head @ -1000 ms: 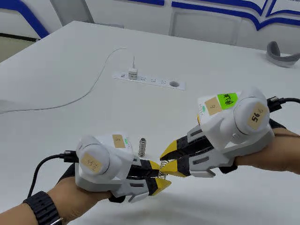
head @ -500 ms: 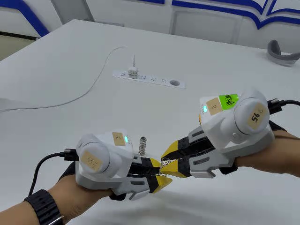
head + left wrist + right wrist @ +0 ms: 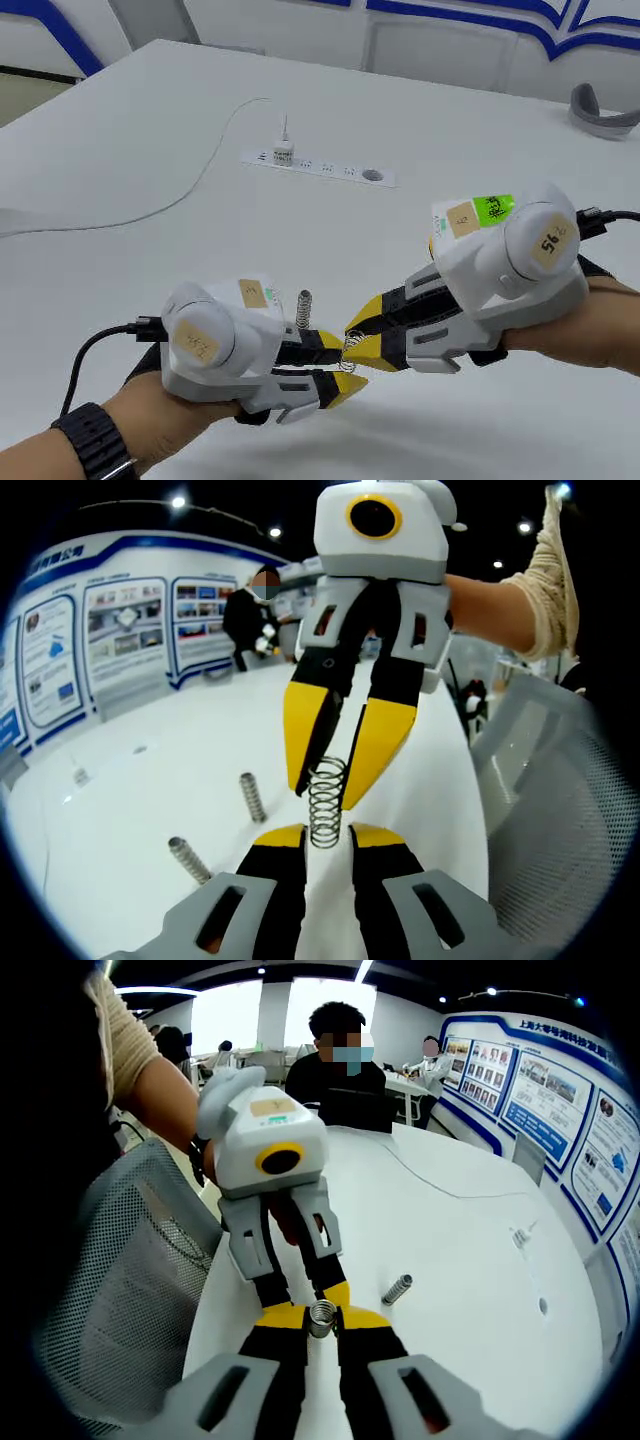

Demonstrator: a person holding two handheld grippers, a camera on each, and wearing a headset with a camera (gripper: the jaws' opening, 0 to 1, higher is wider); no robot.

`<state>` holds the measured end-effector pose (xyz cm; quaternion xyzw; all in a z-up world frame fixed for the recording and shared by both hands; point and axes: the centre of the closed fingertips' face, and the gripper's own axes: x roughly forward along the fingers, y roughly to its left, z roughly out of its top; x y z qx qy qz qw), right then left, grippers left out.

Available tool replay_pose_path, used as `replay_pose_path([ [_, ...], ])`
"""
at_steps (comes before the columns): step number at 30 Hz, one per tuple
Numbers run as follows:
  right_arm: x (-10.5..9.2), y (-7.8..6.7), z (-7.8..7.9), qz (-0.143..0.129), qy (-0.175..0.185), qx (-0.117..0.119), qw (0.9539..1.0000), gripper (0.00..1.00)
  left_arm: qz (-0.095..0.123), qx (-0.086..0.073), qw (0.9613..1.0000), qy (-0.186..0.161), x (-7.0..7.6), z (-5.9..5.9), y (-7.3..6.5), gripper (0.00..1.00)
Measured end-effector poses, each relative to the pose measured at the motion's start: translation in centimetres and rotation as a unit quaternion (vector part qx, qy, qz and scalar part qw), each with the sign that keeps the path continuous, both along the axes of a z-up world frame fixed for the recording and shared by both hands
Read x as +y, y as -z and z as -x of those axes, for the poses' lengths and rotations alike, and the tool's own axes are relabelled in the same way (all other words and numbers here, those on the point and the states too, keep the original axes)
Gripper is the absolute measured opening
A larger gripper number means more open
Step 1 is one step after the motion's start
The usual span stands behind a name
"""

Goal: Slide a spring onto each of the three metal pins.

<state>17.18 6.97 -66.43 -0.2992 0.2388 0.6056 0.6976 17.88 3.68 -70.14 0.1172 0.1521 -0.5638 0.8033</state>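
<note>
A small metal spring [image 3: 350,349] hangs between the two grippers above the white table [image 3: 150,150]. My left gripper [image 3: 342,363] comes from the lower left, its yellow-tipped jaws closed on the lower end of the spring [image 3: 325,802]. My right gripper [image 3: 350,342] reaches in from the right and pinches the other end of the spring [image 3: 321,1317]. Whether a pin sits inside that spring is hidden. A pin wearing a spring [image 3: 304,310] stands just behind the left gripper. Two such sprung pins [image 3: 252,797] [image 3: 188,860] stand on the table in the left gripper view.
A white power strip [image 3: 320,168] with a plugged cable [image 3: 190,190] lies farther back on the table. A grey curved object [image 3: 600,115] rests at the far right edge. A mesh chair [image 3: 130,1260] stands by the table's near side. People sit in the background.
The right gripper has lifted slightly, and the spring between the two grippers sits a little higher. The left gripper has barely moved.
</note>
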Motion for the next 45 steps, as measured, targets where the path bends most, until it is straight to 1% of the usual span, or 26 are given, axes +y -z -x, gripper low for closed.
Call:
replay_pose_path([
  [3, -0.2, -0.1, -0.2, 0.0, 0.003, -0.001, 1.0, 0.12, 0.003, 0.004, 1.0, -0.006, 0.3, -0.2, 0.0, 0.2],
  [10, -0.8, -0.4, -0.7, 0.0, 0.014, -0.006, 0.9999, 0.12, 0.002, 0.007, 0.9998, -0.018, 1.2, -0.6, 0.1, 0.26],
  [17, -1.9, -0.7, -1.4, 0.0, 0.031, -0.01, 0.9995, 0.12, -0.001, 0.013, 0.9993, -0.036, 2.7, -1.0, 0.6, 0.31],
  [21, -2.5, -0.9, -1.7, 0.0, 0.04, -0.012, 0.9991, 0.12, 0.002, 0.017, 0.9987, -0.049, 3.5, -1.3, 0.6, 0.34],
  [30, -3.7, -1.4, -2.5, -0.002, 0.061, -0.017, 0.998, 0.12, 0.003, 0.02, 0.9976, -0.066, 4.5, -1.6, 0.7, 0.41],
  [38, -5.2, -1.9, -3.3, -0.003, 0.084, -0.021, 0.9962, 0.12, 0.003, 0.026, 0.9961, -0.084, 5.6, -2.1, 0.9, 0.47],
  [45, -6.2, -2.4, -4.1, -0.007, 0.102, -0.027, 0.9944, 0.12, 0.002, 0.029, 0.9951, -0.094, 6.0, -2.3, 1.1, 0.52],
])
